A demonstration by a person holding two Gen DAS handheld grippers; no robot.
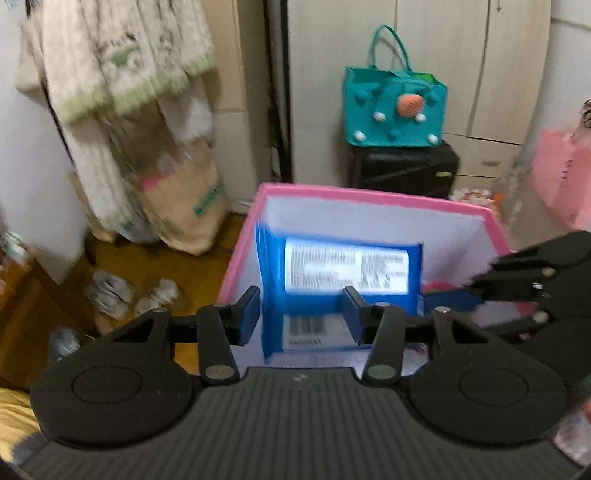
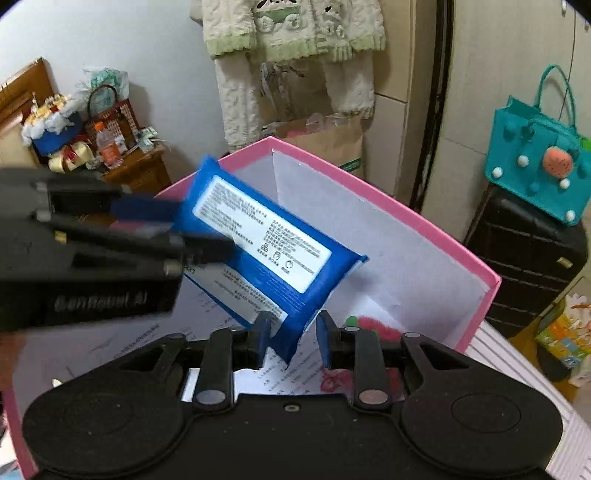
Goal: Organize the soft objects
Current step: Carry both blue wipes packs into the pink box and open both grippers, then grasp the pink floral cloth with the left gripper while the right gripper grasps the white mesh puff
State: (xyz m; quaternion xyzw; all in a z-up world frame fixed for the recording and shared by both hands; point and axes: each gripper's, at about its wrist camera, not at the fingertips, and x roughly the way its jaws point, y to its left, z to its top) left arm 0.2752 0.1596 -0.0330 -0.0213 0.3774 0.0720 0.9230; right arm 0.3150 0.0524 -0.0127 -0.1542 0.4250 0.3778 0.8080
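A blue soft pack of wipes (image 1: 343, 277) with a white label hangs tilted over the pink box (image 1: 369, 195), white inside. My left gripper (image 1: 301, 314) has its jaws wide apart on either side of the pack's end. In the right wrist view the pack (image 2: 269, 247) lies diagonally above the box (image 2: 424, 225). My right gripper (image 2: 291, 336) is open around the pack's lower corner. The left gripper (image 2: 207, 247) enters from the left, against the pack's upper end. A pink and green soft item (image 2: 373, 328) lies in the box.
A teal felt bag (image 1: 395, 107) sits on a black suitcase (image 1: 406, 170) behind the box. A cream sweater (image 2: 291, 33) hangs on the wall above a brown paper bag (image 1: 184, 206). Bottles (image 1: 110, 291) lie on the wooden floor. A cluttered wooden cabinet (image 2: 140, 170) stands left.
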